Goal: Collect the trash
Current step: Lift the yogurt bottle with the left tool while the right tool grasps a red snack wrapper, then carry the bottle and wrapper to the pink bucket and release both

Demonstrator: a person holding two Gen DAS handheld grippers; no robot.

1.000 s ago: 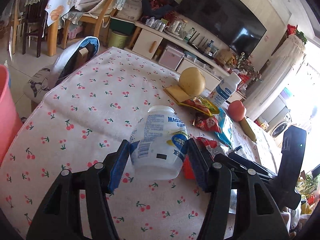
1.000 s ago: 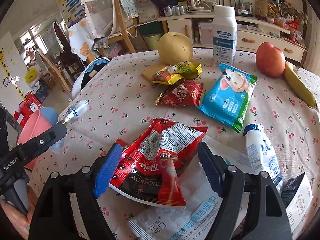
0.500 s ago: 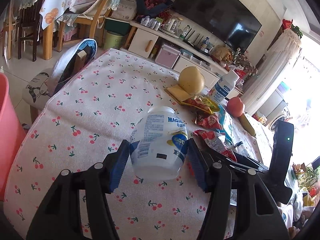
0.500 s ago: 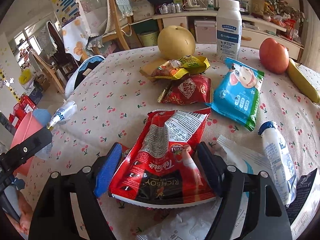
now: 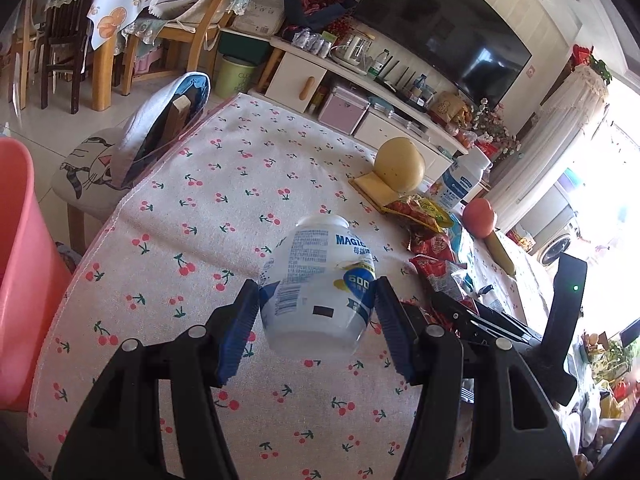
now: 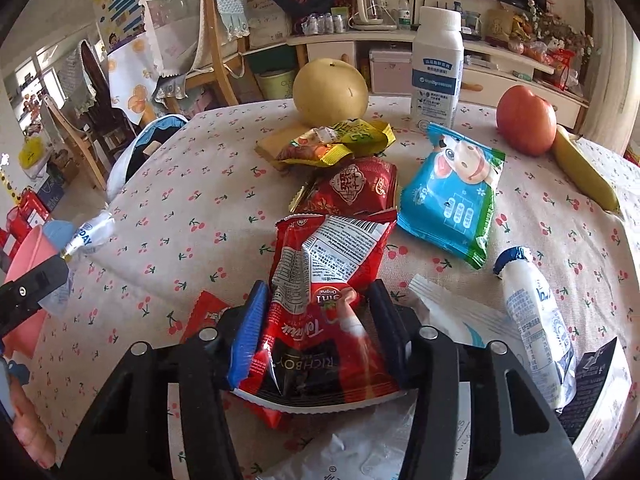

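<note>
While clamped, red wrapper (image 6: 320,308) fills right hand-held gripper (image 6: 316,328)

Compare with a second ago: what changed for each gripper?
The right gripper closed on the red snack wrapper; its fingers stood wide around it before, and the wrapper is now pinched and crumpled. The left gripper stays clamped on the white plastic bottle, held above the tablecloth. Other table items unmoved.

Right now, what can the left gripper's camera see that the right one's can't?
Only the left wrist view shows the left gripper clamping the crushed white bottle, and the TV. Only the right wrist view shows the right gripper pinching the red snack bag, and the blue wipes pack. Both show the pear, the apple and the pink bin.
</note>
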